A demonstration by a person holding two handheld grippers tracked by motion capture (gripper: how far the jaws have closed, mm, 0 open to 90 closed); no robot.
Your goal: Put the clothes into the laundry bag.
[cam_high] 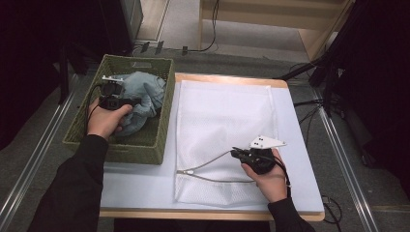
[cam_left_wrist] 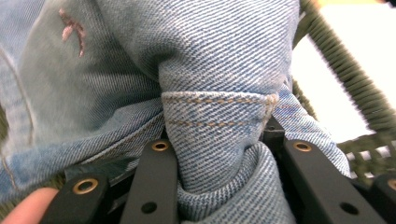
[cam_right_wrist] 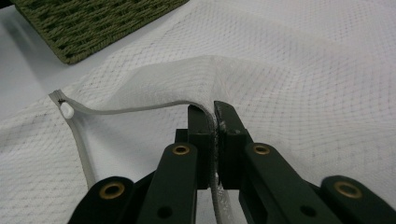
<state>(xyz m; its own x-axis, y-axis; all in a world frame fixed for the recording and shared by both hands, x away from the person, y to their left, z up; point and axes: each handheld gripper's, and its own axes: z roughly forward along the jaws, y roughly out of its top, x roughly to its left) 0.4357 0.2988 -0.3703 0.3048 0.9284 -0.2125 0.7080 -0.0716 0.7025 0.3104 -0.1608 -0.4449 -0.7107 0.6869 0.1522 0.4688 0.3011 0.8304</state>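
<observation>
From above, the left gripper [cam_high: 112, 96] is down in the green basket [cam_high: 159, 130] on the jeans [cam_high: 145, 89], while the right gripper [cam_high: 241, 153] lifts the zipper edge of the white mesh bag [cam_high: 222, 116] lying flat on the tabletop [cam_high: 300, 159]. Left gripper view: jaws pinching a stitched fold of denim [cam_left_wrist: 215, 140], not yet out of the basket. Right gripper view: jaws pressed tight on the bag's rim [cam_right_wrist: 140, 107], mouth opened a little. So both grips look made; lifting and stuffing the jeans remains.
</observation>
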